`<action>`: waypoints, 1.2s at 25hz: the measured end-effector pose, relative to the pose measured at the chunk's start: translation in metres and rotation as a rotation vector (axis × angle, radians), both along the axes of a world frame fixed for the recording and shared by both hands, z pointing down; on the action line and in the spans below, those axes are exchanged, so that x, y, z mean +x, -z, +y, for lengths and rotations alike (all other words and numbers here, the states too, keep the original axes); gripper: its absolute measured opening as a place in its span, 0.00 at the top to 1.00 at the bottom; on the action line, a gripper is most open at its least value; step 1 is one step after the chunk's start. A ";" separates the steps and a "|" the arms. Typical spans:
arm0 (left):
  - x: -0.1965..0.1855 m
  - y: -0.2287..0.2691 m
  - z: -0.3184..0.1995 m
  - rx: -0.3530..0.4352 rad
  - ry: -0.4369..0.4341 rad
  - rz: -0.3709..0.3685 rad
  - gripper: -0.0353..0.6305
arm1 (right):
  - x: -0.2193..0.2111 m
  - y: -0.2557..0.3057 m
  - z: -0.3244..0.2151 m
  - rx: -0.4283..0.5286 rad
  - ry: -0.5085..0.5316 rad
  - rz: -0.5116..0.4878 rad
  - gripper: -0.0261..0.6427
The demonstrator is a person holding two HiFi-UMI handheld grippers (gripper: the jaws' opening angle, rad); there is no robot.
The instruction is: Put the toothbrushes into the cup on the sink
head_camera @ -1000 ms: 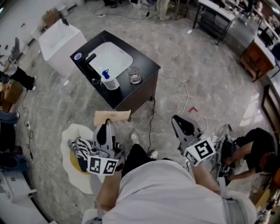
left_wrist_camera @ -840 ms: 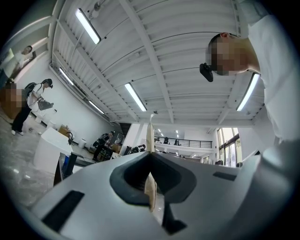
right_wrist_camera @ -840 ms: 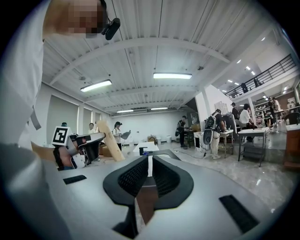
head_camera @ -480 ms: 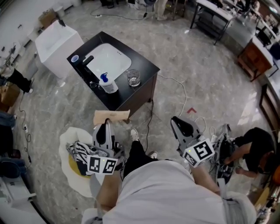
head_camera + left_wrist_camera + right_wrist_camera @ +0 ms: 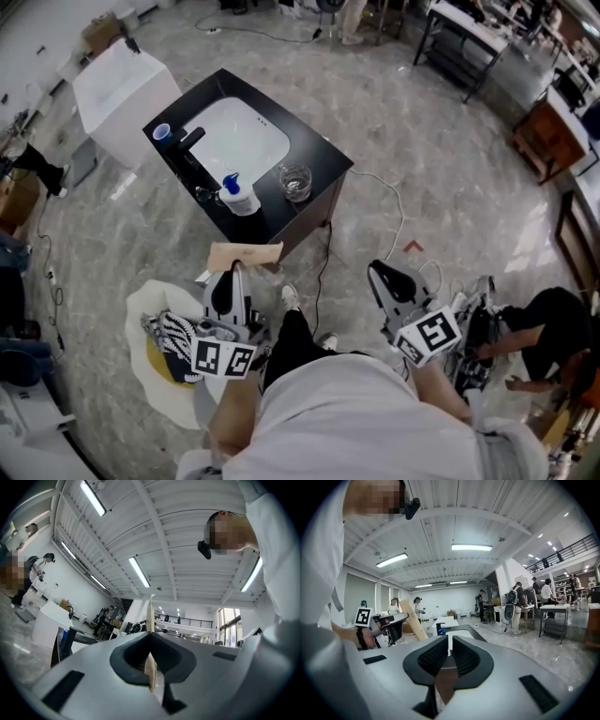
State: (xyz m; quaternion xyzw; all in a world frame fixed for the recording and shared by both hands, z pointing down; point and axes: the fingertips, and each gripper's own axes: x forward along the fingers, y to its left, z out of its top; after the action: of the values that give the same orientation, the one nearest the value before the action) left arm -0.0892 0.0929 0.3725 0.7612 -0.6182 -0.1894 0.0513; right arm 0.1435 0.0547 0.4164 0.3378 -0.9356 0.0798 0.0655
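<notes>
The left gripper [image 5: 233, 274] has its fingers [image 5: 133, 651] closed on a flat beige piece [image 5: 246, 255], probably the toothbrushes' pack, well apart from the glass cup [image 5: 294, 181] on the sink bench [image 5: 317, 142]. The fingers of the right gripper [image 5: 382, 277] are together and empty. Gripped at one thin edge, the piece may pivot and knock the cup.

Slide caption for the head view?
Person facing black sink cabinet, left gripper shut on flat tan packet, right gripper empty, glass cup beside basin.
</notes>
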 end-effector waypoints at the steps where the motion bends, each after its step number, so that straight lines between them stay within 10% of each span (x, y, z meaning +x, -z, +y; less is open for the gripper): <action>1: -0.003 0.000 -0.005 -0.001 0.000 0.003 0.94 | -0.003 0.000 -0.005 -0.004 0.000 0.002 0.89; 30: -0.081 -0.009 -0.139 -0.022 -0.086 0.086 0.94 | -0.094 0.008 -0.121 -0.035 -0.030 0.058 0.89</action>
State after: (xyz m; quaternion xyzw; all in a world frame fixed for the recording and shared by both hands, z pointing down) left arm -0.1707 -0.0457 0.3810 0.7777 -0.5841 -0.2127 0.0942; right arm 0.0491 -0.0663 0.4087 0.3529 -0.9265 0.0871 0.0972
